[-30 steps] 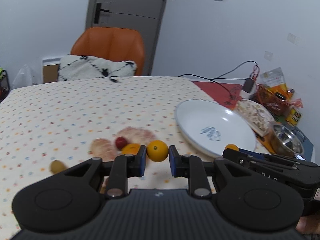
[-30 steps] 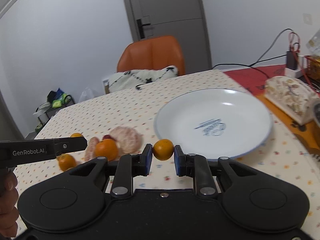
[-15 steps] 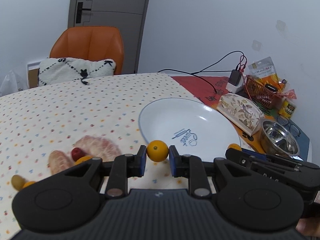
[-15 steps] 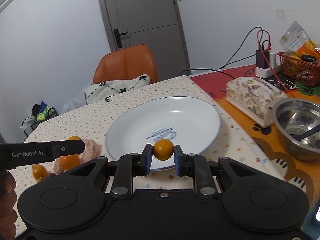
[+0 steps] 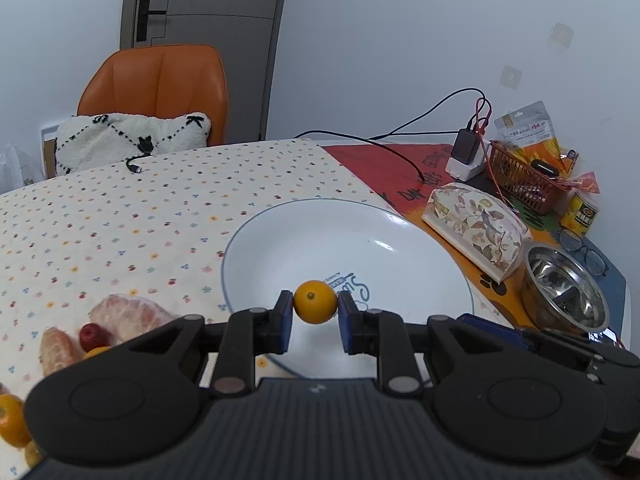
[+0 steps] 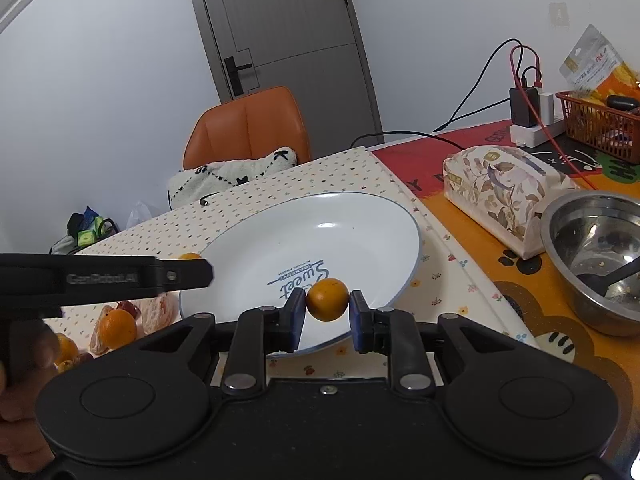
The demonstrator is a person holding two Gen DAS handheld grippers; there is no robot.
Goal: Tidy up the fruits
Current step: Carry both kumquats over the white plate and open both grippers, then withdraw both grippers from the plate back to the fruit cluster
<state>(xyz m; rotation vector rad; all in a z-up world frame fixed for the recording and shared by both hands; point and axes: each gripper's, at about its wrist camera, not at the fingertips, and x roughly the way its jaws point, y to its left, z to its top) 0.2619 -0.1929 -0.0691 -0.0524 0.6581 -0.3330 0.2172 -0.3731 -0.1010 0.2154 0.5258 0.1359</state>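
Note:
My left gripper (image 5: 315, 305) is shut on a small orange (image 5: 315, 302) and holds it over the near part of the white plate (image 5: 304, 232). In the right wrist view my right gripper (image 6: 327, 302) has another small orange (image 6: 327, 299) between its blue pads, above the plate's (image 6: 340, 236) near right rim. Its jaws are opening, and the pads still touch the fruit. The left gripper's arm crosses that view at the left. Loose fruit lies on the dotted cloth left of the plate: peeled citrus pieces (image 5: 128, 314), a red fruit (image 5: 93, 335) and oranges (image 6: 118, 328).
Right of the plate stand a floral tissue box (image 5: 476, 232), a steel bowl (image 5: 564, 292) with a spoon, a red basket (image 5: 520, 176), a charger with cables and a pair of glasses. An orange chair (image 5: 160, 88) with a white pillow stands behind the table.
Both grippers have moved right, from beside the fruit pile to above the plate, each carrying its small orange. The pile has slid to the left edge of both views.

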